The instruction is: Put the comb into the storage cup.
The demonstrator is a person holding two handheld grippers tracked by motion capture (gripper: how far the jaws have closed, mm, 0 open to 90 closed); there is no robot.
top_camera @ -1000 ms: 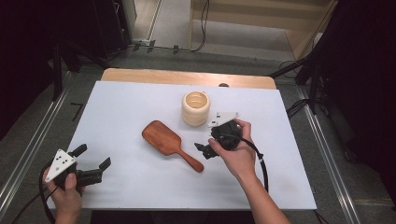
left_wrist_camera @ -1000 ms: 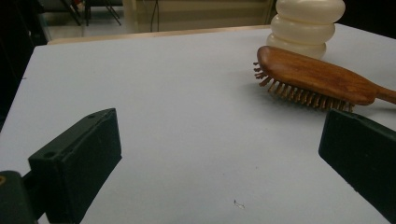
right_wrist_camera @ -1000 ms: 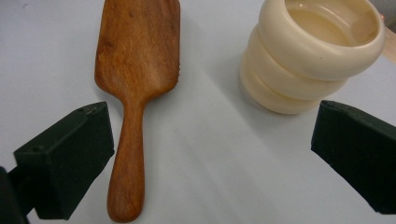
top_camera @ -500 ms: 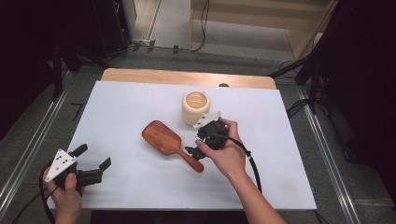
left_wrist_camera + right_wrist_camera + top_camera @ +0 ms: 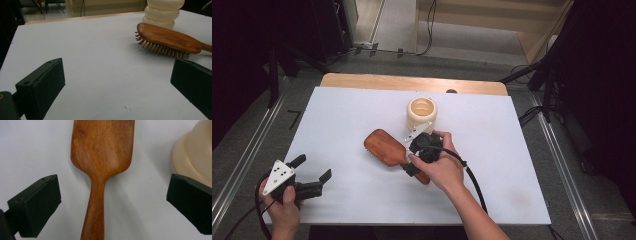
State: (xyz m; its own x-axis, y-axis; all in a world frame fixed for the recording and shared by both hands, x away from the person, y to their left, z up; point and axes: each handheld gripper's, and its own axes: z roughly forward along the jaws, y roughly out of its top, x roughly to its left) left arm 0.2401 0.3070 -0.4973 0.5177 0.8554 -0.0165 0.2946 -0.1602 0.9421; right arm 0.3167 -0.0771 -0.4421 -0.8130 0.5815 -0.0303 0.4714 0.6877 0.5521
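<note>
Right gripper [image 5: 412, 162] now over hairbrush handle [image 5: 93, 220] — cream holder [image 5: 422, 113] beside.

Beside the hairbrush [image 5: 387, 148], the ribbed cream holder [image 5: 421, 114] crowds the far side.

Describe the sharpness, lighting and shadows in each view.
High view: even light on the white table, dark surroundings, slightly soft. Left gripper view: hairbrush fairly sharp with a faint shadow beneath, left gripper jaws soft. Right gripper view: hairbrush handle sharp, cream ringed holder soft at the edge.
</note>
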